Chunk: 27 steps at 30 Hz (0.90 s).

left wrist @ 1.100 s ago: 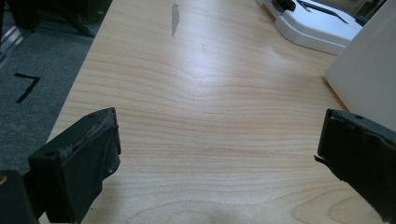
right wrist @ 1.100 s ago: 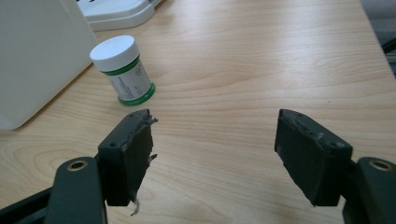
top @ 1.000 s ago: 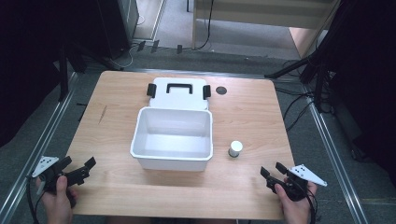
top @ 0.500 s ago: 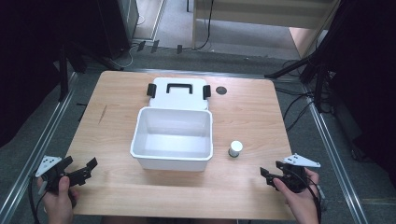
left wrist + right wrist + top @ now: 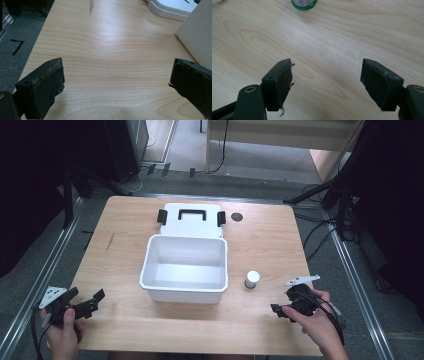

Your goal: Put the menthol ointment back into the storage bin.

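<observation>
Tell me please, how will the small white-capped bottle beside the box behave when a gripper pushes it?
The bottle stands upright on a narrow base, so it would probably tip. Its round body would likely roll on the table. It looks small, so probably light.

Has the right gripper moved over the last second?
Yes. The right gripper, jaws open and just widening with nothing between them, has shifted up the high view toward the small jar, which stays put.
</observation>
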Tool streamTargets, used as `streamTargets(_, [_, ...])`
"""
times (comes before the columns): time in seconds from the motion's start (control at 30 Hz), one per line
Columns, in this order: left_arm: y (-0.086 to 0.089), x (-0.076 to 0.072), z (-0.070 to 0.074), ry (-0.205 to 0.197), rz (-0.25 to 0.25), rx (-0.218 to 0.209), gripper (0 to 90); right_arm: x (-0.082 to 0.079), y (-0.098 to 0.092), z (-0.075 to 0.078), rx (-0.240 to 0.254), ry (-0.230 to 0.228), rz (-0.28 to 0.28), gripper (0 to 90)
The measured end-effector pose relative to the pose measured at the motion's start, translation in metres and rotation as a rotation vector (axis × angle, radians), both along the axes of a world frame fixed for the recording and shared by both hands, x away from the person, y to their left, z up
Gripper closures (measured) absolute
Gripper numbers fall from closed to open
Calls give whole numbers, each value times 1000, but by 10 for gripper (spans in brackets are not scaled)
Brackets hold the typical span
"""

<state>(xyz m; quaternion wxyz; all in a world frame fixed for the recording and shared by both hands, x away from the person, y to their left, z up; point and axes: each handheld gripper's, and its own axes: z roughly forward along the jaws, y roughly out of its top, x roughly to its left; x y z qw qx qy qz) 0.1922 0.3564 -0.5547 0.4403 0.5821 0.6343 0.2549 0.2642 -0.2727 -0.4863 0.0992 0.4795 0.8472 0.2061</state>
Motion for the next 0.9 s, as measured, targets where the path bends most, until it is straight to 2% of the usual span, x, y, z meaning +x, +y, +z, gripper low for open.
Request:
streamTargets(0.07, [0, 0, 0, 0, -1, -1, 1, 4, 4, 1, -18, 32, 7, 256])
streamTargets(0.13, [0, 0, 0, 1, -1, -1, 1, 6, 6, 1, -25, 39, 13, 256])
streamTargets(0.17, [0, 0, 0, 1, -1, 0, 1, 9, 9, 1, -49, 65, 19, 253])
streamTargets(0.2, [0, 0, 0, 1, -1, 0, 1, 9, 9, 1, -49, 65, 19, 253])
streamTargets(0.23, [0, 1, 0, 2, -1, 1, 1, 12, 11, 1, -70, 89, 27, 252])
streamTargets(0.37, [0, 1, 0, 5, -3, 1, 1, 17, 16, 1, -101, 124, 42, 248])
streamTargets(0.43, [0, 1, 0, 6, -3, 2, 1, 18, 17, 1, -100, 132, 39, 248])
streamTargets(0.63, [-1, 1, 0, 7, -3, 3, 1, 25, 27, 0, -148, 192, 84, 234])
streamTargets(0.9, [-1, 1, 0, 7, -4, 7, 1, 33, 33, 3, -181, 242, 105, 227])
